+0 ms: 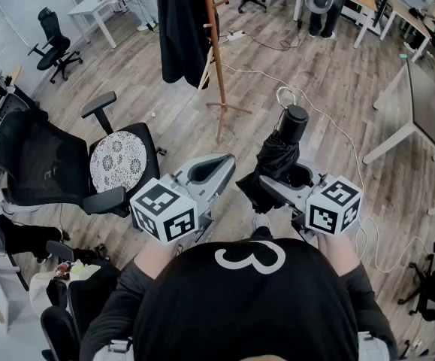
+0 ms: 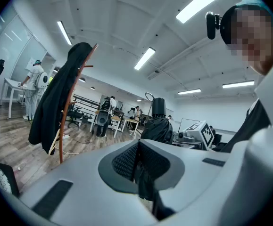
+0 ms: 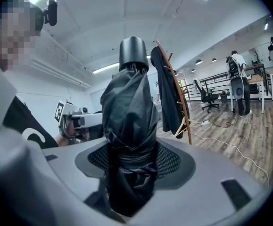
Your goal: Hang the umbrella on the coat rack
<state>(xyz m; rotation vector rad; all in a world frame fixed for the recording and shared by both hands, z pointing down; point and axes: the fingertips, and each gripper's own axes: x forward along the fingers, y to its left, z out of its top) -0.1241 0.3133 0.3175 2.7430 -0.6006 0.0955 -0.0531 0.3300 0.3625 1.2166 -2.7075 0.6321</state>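
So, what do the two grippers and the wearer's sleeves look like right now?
The left gripper and the right gripper both have pale grey, wedge-shaped shells with dark dimpled pads. Each carries a white cube printed with black square markers. The person's sleeves are black.

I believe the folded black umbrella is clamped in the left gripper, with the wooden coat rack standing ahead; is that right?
Not quite: the right gripper view shows the folded black umbrella clamped in the right gripper; the wooden coat rack does stand ahead.
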